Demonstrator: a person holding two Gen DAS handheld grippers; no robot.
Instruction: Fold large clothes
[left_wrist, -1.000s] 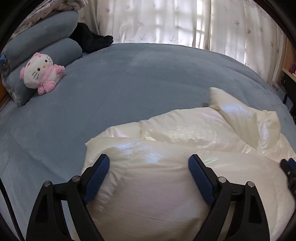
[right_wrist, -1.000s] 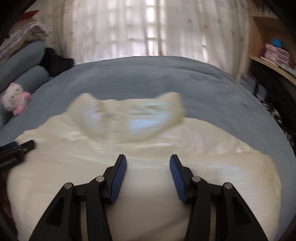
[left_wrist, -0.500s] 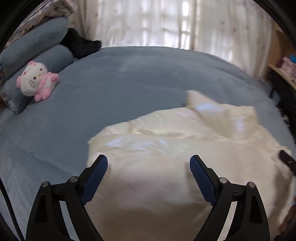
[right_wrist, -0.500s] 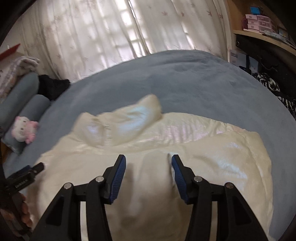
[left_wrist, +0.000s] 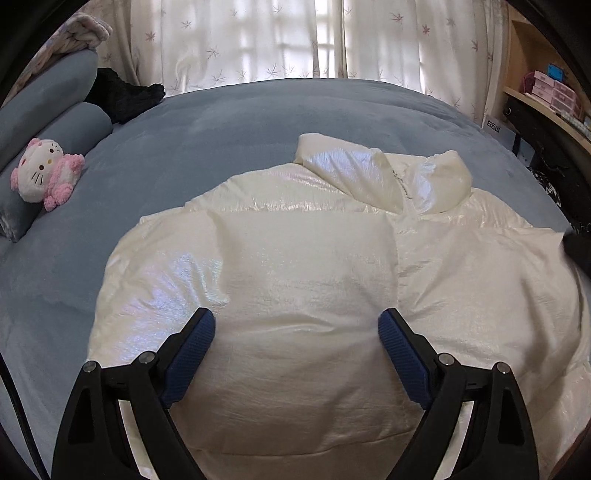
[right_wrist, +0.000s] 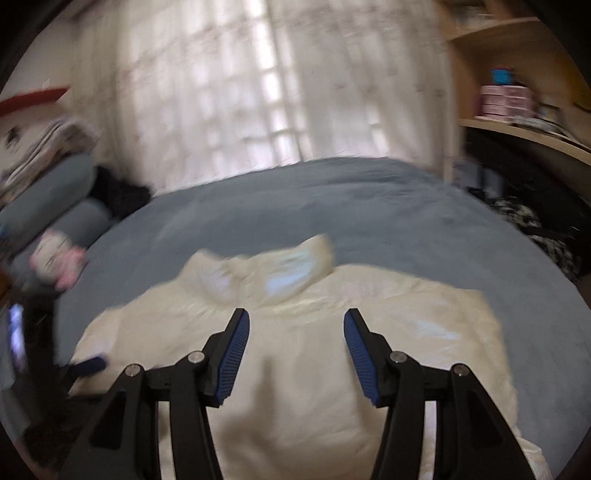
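A cream puffer jacket (left_wrist: 314, 266) lies spread on the blue bed (left_wrist: 240, 122), collar (left_wrist: 384, 177) at the far end. My left gripper (left_wrist: 296, 326) is open and empty, hovering over the jacket's near left part. My right gripper (right_wrist: 296, 326) is open and empty above the jacket (right_wrist: 303, 376); this view is blurred by motion. The left gripper's blue tip (right_wrist: 90, 363) shows at the jacket's left edge in the right wrist view.
A pink and white plush toy (left_wrist: 44, 173) leans on blue bolsters (left_wrist: 48, 96) at the left. A black garment (left_wrist: 122, 94) lies at the far left corner. Curtains (left_wrist: 295, 40) hang behind the bed. Shelves with boxes (left_wrist: 550, 88) stand at the right.
Both grippers have pulled back and risen from the jacket. The left view swung right, showing the whole collar. The right gripper has opened wider and is moving fast.
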